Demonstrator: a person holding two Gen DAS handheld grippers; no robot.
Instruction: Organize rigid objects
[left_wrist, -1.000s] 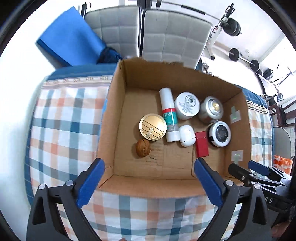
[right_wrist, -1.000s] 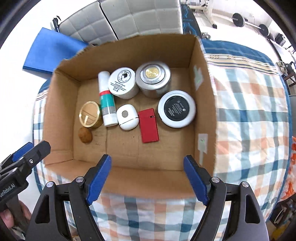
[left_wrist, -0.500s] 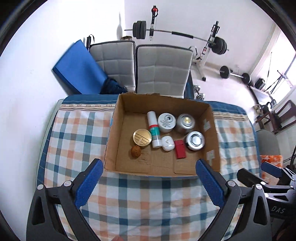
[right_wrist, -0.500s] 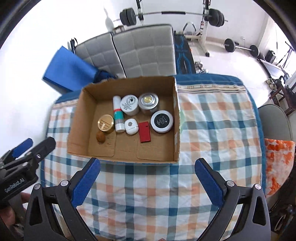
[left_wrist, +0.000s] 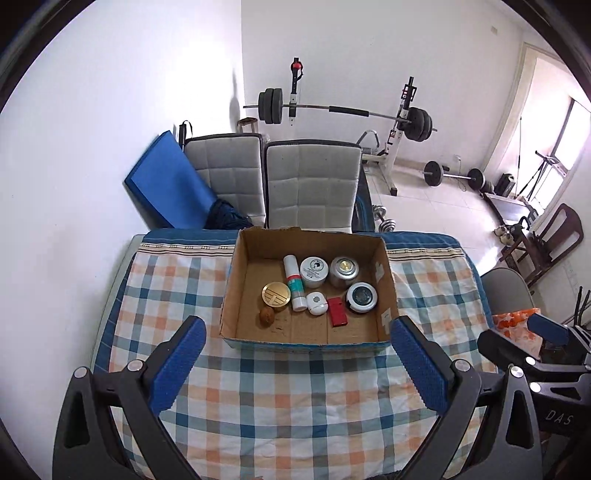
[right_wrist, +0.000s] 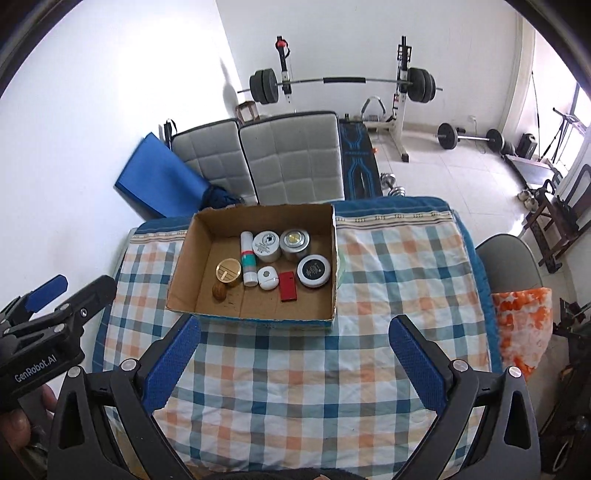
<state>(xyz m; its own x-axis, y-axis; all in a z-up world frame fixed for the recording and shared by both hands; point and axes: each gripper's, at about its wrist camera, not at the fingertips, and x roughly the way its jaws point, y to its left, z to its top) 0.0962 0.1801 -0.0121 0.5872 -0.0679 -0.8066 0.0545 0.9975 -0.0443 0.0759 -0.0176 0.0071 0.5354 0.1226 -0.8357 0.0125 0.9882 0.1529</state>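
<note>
Currently, left gripper (left_wrist: 295, 360) and right gripper (right_wrist: 293, 354) held spread, empty, above checked cloth (right_wrist: 295, 376). Cardboard box (left_wrist: 306, 341) with rigid objects seen ahead, far side; box's long axis left-right. Neither gripper judged clearly nearer.

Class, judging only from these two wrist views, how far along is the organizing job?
Done: the cardboard box already holds all the visible items, including the gold tin, walnut, white tube and red case. In hand: nothing; the left gripper and right gripper are open above the checked cloth. Left: nothing loose shows on the cloth.
</note>
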